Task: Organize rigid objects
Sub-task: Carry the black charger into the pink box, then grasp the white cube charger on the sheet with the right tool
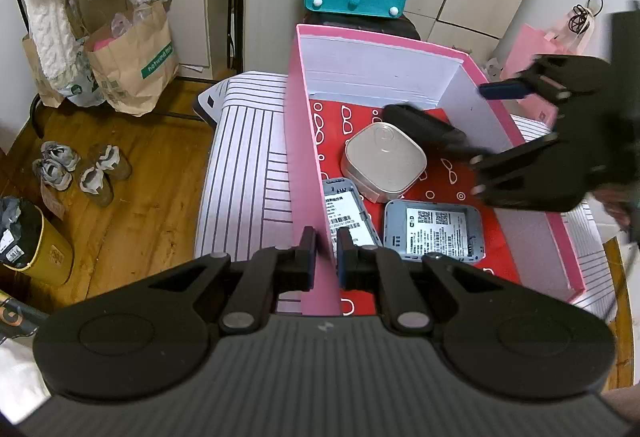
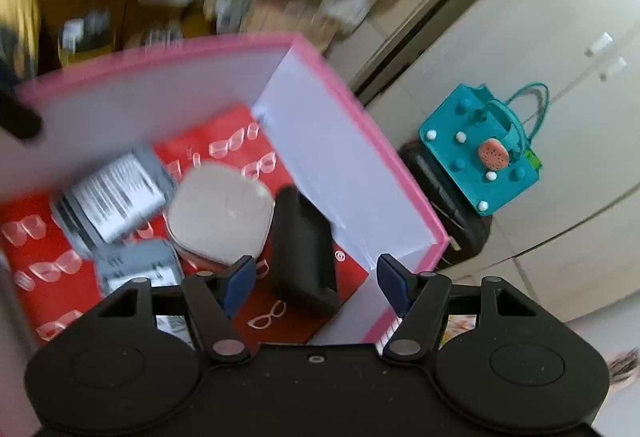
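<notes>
The left gripper has its fingers pinched tight on the near wall of the pink box. The right gripper has its fingers wide apart and holds nothing. Just past the right fingers, inside the box, lie a black case, a silver tin and two grey gadgets.

Support: we see a striped white cover with thin dark lines, mid-frame in the left wrist view; we cannot tell what lies beneath it.
On it: a pink box, open at the top, fills the centre and right.
Floor: we see wooden boards at left, bearing shoes, paper bags and a yellow bin.
</notes>
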`<state>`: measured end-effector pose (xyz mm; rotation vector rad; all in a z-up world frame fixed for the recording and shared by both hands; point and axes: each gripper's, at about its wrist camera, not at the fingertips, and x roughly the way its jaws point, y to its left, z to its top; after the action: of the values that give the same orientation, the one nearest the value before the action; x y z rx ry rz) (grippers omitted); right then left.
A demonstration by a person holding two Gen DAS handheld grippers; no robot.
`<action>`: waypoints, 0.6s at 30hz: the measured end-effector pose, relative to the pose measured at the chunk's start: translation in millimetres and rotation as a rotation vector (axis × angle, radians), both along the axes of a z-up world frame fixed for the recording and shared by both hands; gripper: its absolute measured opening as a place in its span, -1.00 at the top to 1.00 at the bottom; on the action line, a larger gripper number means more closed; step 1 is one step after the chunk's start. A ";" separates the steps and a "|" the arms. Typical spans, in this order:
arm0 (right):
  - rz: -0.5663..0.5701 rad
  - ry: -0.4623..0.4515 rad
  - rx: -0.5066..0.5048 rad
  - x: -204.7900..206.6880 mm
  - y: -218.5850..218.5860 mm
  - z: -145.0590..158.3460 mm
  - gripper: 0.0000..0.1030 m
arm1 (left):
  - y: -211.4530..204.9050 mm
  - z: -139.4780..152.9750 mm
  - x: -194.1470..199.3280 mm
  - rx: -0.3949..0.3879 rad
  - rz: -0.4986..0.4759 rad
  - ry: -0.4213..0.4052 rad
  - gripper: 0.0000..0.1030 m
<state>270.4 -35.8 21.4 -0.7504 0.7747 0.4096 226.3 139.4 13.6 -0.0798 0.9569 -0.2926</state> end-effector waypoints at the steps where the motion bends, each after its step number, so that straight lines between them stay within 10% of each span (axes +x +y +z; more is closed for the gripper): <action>1: -0.002 -0.004 0.063 -4.6 -9.6 8.5 -0.37 | 0.3 0.0 0.1 -0.001 0.002 -0.001 0.82; 8: -0.065 -0.003 0.573 -45.6 -108.6 37.8 -0.41 | -1.2 -1.3 -2.0 0.002 0.015 -0.008 0.82; 18: -0.304 -0.051 0.682 -91.8 -199.1 -18.9 -0.43 | -3.4 -1.9 -7.4 -0.001 0.051 -0.028 0.82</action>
<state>178.5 -234.9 2.5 -0.0026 0.6297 0.3455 219.0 135.9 11.8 -0.1010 0.9254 -0.2468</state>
